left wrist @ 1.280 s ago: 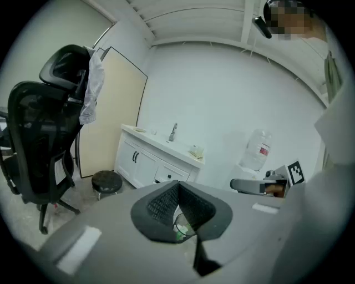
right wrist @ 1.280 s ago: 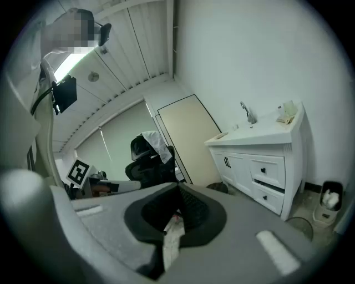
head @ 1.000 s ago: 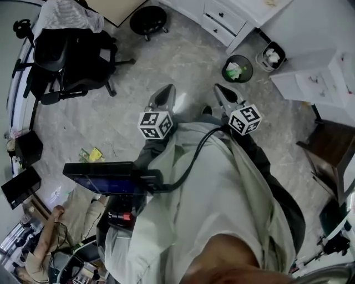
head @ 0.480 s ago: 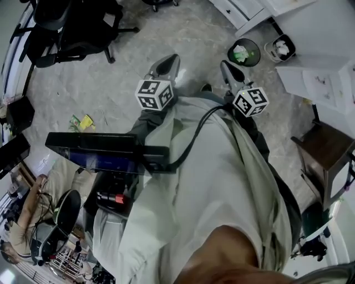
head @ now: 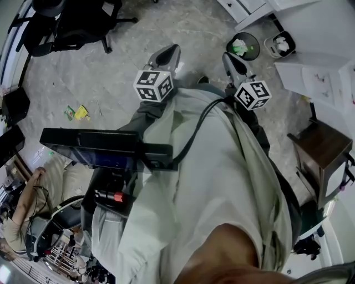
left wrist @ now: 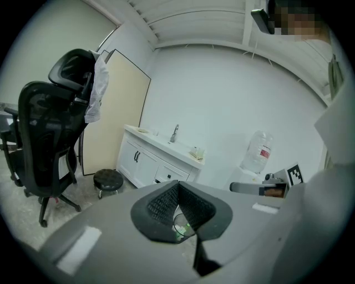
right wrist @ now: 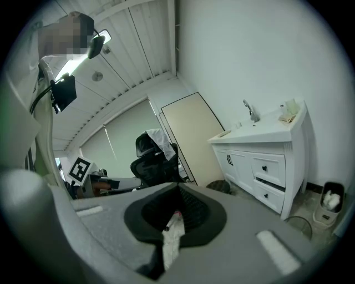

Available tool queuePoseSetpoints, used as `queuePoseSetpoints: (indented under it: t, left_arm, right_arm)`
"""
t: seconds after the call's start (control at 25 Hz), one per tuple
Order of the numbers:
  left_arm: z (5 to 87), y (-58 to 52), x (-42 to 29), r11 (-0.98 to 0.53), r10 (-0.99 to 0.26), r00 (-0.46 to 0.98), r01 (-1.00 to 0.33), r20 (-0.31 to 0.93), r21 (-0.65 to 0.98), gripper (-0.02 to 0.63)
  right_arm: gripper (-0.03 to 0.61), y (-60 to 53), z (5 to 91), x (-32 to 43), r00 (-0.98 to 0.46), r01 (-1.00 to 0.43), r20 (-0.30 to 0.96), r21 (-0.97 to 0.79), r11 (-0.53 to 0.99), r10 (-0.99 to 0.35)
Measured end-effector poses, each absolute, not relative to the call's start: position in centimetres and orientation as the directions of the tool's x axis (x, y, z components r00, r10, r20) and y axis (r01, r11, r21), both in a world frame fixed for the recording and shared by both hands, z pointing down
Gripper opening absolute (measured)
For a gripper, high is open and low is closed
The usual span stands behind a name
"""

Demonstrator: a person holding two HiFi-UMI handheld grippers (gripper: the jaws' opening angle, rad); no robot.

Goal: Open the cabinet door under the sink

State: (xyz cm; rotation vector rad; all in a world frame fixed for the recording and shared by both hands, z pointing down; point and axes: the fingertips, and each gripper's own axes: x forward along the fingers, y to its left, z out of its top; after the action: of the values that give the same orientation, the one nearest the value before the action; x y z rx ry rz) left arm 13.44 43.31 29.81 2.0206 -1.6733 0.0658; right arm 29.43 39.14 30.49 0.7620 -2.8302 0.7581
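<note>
The white sink cabinet (right wrist: 260, 161) stands against the wall with a faucet (right wrist: 249, 111) on top. Its two doors (right wrist: 232, 162) with dark handles are closed. The left gripper view shows the same cabinet (left wrist: 147, 161) some way off across the floor. In the head view only a corner of the cabinet (head: 244, 8) shows at the top edge. My left gripper (head: 166, 55) and right gripper (head: 233, 60) are held in front of the person's body, both shut and empty, far from the cabinet. The fingertips meet in each gripper view, left gripper (left wrist: 177, 186) and right gripper (right wrist: 177, 188).
A black office chair (left wrist: 50, 127) and a round stool (left wrist: 108, 178) stand left of the cabinet. Two waste bins (head: 243, 45) (head: 282, 43) sit near its right end. A water bottle (left wrist: 258, 152) stands further right, a dark wooden table (head: 321, 150) at the right.
The head view has shifted: the chair, bins and cabinet slid toward the top of the picture. Both grippers keep their place before the body, still shut.
</note>
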Motion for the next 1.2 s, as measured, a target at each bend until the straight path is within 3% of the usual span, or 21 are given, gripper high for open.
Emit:
queuePoseSetpoints:
  t: [0.96,1.2]
  left_arm:
    - [30.2,46.0,13.9,0.069,-0.937,0.062,-0.932,0.343,0.355,0.006]
    - [30.6,42.7,13.8,0.035,-0.933,0.101,-0.931,0.347,0.364,0.006]
  right_arm:
    - [0.0,38.0,32.2,29.9,-0.928,-0.372,0.194,-0.531,0.761,-0.318]
    - [0.002,36.0,33.2,30.1,-0.913,-0.408,0.234,-0.531,0.742,-0.334]
